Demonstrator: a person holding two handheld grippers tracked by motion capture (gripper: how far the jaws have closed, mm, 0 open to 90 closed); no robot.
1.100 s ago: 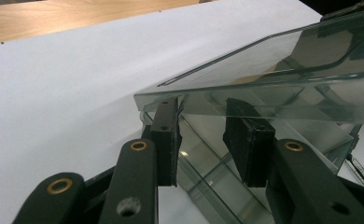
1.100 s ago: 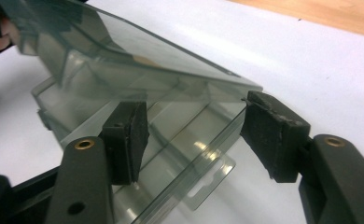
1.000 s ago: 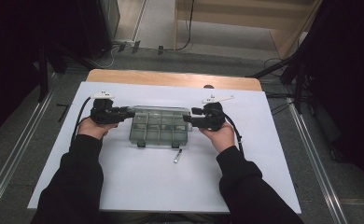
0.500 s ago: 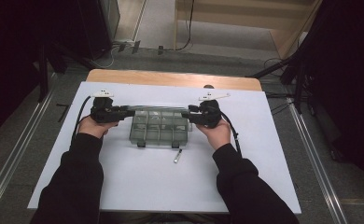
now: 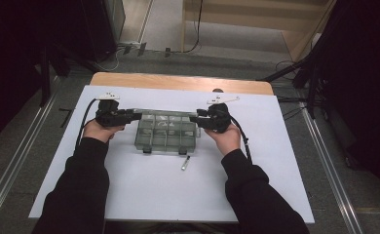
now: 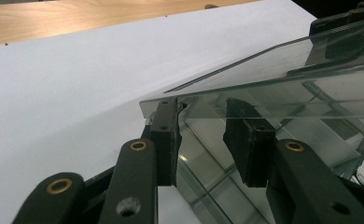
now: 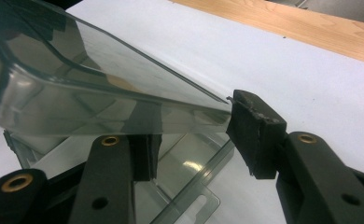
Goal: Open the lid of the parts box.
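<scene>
**A:** High view first. What have you got?

**B:** I count one clear compartment box (image 5: 166, 132) on the white sheet (image 5: 144, 195), roughly central. My left gripper (image 5: 138, 116) is at its left end and my right gripper (image 5: 194, 119) at its right end. One small pen-like stick (image 5: 185, 163) lies just in front of the box, apart from it. Two hands and two grippers. I make out two latch tabs on the near edge.

**A:** Left gripper view?

**B:** The clear lid (image 6: 273, 88) is tilted up over the tray (image 6: 245, 154). One of my pads (image 6: 165, 135) sits at the lid's corner and the other stands under the pane. The jaws are apart, straddling the lid's edge; I can't tell whether they press on it.

**A:** And the right gripper view?

**B:** Same lid (image 7: 101, 93), from the other end. The right jaws have just been closing, with the lid's edge between them. One pad (image 7: 255, 133) touches the corner tip; the other is beneath the pane, so I can't tell if there's a real clamp.

**A:** What worries you?

**B:** Both holds look to be at the very corners, so I'd judge the smooth plastic could slip off a pad and the lid drop shut. If I lift one end faster than the other, the lid may twist at the hinge. The tray looks light, so it could drag across the sheet or lift along with the lid.
</scene>
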